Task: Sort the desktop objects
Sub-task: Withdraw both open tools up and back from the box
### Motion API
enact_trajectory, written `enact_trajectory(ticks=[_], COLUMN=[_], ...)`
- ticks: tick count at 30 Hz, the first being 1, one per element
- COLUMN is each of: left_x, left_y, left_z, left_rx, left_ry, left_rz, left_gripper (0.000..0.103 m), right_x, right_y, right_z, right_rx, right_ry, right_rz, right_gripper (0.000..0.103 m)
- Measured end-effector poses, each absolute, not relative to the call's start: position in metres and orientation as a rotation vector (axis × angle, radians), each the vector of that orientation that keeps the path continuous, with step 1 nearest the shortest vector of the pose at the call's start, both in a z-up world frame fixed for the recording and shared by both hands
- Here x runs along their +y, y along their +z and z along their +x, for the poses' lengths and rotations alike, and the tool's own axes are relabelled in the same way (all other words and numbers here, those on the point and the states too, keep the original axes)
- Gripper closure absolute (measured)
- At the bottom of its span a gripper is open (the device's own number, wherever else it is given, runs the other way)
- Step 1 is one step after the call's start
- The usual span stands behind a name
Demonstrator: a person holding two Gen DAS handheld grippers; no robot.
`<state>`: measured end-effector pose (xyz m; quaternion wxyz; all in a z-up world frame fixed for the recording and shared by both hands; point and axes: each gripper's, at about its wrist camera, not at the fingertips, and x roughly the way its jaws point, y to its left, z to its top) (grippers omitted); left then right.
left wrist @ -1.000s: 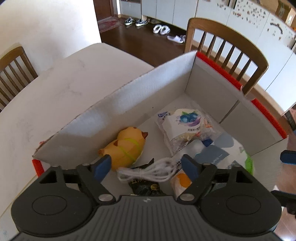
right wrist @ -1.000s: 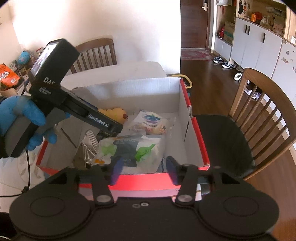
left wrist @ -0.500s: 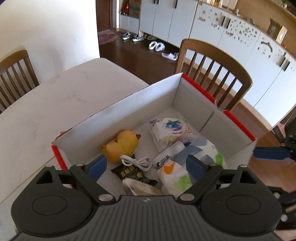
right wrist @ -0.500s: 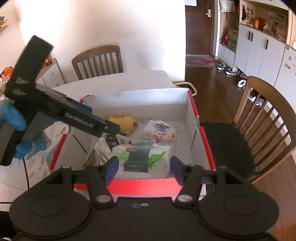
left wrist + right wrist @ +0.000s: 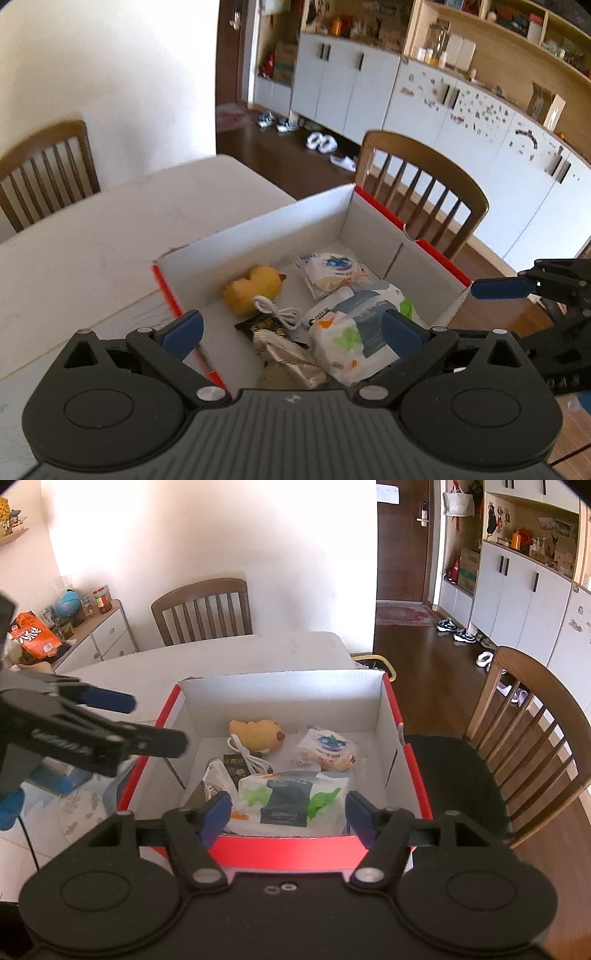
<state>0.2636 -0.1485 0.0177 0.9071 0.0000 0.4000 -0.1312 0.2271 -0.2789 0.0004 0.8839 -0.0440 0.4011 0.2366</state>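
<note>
A red-edged cardboard box (image 5: 391, 705) (image 5: 258, 229) stands on the white table. Inside lie a yellow duck toy (image 5: 255, 731) (image 5: 255, 286), a coiled white cable (image 5: 249, 758) (image 5: 277, 312), a blueberry snack packet (image 5: 328, 747) (image 5: 332, 269), a white tissue pack (image 5: 291, 801) (image 5: 354, 332), a dark sachet (image 5: 260, 325) and a silver foil bag (image 5: 288, 360). My left gripper (image 5: 291, 328) hovers above the box's near-left corner, jaws opening wide, nothing between them. My right gripper (image 5: 288, 812) hangs over the box's near wall, jaws opening, empty.
Wooden chairs (image 5: 535, 731) (image 5: 203, 609) (image 5: 424, 192) stand around the table (image 5: 92, 240). A sideboard with an orange snack bag (image 5: 35, 635) and a globe is at the left. Blue items (image 5: 62, 779) lie on the table left of the box.
My left gripper rose and drew back out of the box, leaving the white cable inside, and its jaws spread wider. The right gripper's jaws widened too while it stayed nearly in place.
</note>
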Motion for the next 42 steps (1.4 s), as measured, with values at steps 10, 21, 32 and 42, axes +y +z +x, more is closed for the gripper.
enact_trajectory(ticks=[10, 21, 32, 42], left_x=[-0.124, -0.107, -0.101, -0.111], left_y=[0.030, 0.017, 0.008, 0.010], left_z=[0.216, 0.193, 0.180, 0.170], left_rx=[0.685, 0.719, 0.743, 0.747], left_ry=[-0.204, -0.187, -0.209, -0.217], left_rz=[0.063, 0.066, 0.063, 0.136], left_gripper=[0.000, 0.000, 0.000, 0.000], right_x=[-0.264, -0.252, -0.249, -0.244], right_y=[0.006, 0.010, 0.009, 0.009], right_z=[0.212, 0.193, 0.181, 0.175], right_rx=[0.805, 0.763, 0.747, 0.757], right_ry=[0.440, 0.400, 0.377, 0.391], right_rz=[-0.078, -0.056, -0.036, -0.044], right_gripper=[0.028, 0.012, 0.005, 0.005])
